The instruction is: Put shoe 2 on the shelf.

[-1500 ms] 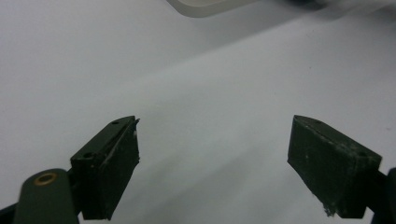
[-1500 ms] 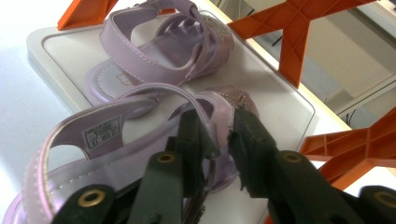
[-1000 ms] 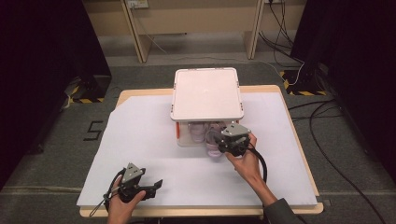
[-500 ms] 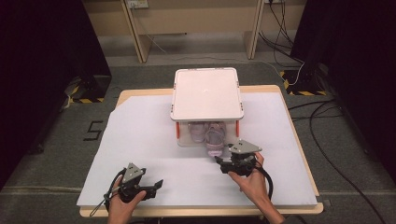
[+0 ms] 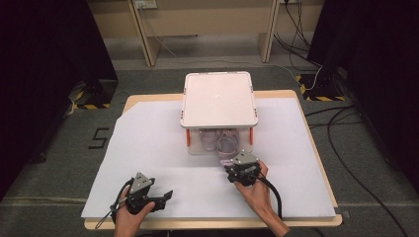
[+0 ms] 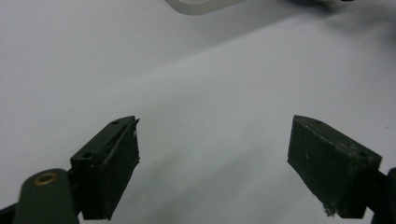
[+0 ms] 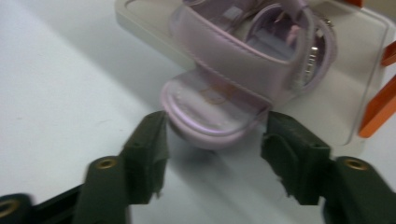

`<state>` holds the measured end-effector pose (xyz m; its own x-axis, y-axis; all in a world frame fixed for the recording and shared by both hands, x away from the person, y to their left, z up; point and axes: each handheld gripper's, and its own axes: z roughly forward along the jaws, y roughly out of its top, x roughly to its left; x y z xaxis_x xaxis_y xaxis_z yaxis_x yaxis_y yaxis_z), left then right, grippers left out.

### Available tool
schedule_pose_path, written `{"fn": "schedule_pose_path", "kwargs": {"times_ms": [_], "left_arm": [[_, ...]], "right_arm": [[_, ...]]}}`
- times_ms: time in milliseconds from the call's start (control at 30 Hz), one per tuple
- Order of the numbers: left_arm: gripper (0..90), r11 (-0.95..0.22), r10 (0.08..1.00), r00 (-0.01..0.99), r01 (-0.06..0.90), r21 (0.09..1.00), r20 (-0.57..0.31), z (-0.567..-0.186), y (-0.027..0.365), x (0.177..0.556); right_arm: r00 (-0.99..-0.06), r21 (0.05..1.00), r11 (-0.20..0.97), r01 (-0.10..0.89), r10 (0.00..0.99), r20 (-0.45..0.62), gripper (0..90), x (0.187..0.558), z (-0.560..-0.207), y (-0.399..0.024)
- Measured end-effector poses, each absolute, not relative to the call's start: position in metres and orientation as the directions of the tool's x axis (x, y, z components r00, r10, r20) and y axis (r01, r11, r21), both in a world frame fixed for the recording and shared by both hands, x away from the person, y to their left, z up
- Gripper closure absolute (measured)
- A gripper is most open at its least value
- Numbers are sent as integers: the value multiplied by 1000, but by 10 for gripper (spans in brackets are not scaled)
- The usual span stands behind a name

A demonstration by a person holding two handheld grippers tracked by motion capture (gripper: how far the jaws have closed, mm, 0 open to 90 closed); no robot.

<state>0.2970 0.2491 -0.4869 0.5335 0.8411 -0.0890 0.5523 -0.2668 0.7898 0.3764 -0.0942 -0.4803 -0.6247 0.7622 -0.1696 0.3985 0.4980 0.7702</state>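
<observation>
Sandal [image 7: 219,100]: a lilac child's sandal, its toe poking out of the open front of the clear box [image 5: 220,143] onto the white sheet [image 5: 148,148]; a second sandal [image 5: 210,138] lies beside it, deeper inside the box.

Right gripper [image 7: 212,140]: just in front of the box opening, its jaws standing on either side of the sandal's toe. They have just been closing, yet the pads look apart from the sole on both sides, so I judge nothing is gripped yet.

Left gripper [image 6: 212,154]: well to the left of the box and nearer the person, resting over bare sheet, jaws spread wide and empty.

Box lid [image 5: 219,98]: white, lying flat on top of the box, with orange latches [image 5: 251,136] at the front corners.

Risk: the jaws could close on the thin rim of the sole alone, and the sandal could then slip free or twist. Pulling it out crooked might snag the strap on the box edge or drag the box along the sheet.

Hard to tell: the heel and buckle are blurred in the right gripper view; from above, the lid hides the back of both sandals, and the right gripper covers the toe.
</observation>
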Motion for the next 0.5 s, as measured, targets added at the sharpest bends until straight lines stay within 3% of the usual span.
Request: {"fn": "schedule_pose_path", "kwargs": {"times_ms": [167, 500], "left_arm": [[161, -266, 842, 532, 555, 788, -90, -487, 249, 297], [161, -268, 842, 533, 556, 787, -90, -488, 249, 298]], "right_arm": [[-612, 777, 494, 391, 770, -182, 486, 382, -479, -99], [-581, 784, 477, 396, 792, -189, 529, 411, -483, -103]]}}
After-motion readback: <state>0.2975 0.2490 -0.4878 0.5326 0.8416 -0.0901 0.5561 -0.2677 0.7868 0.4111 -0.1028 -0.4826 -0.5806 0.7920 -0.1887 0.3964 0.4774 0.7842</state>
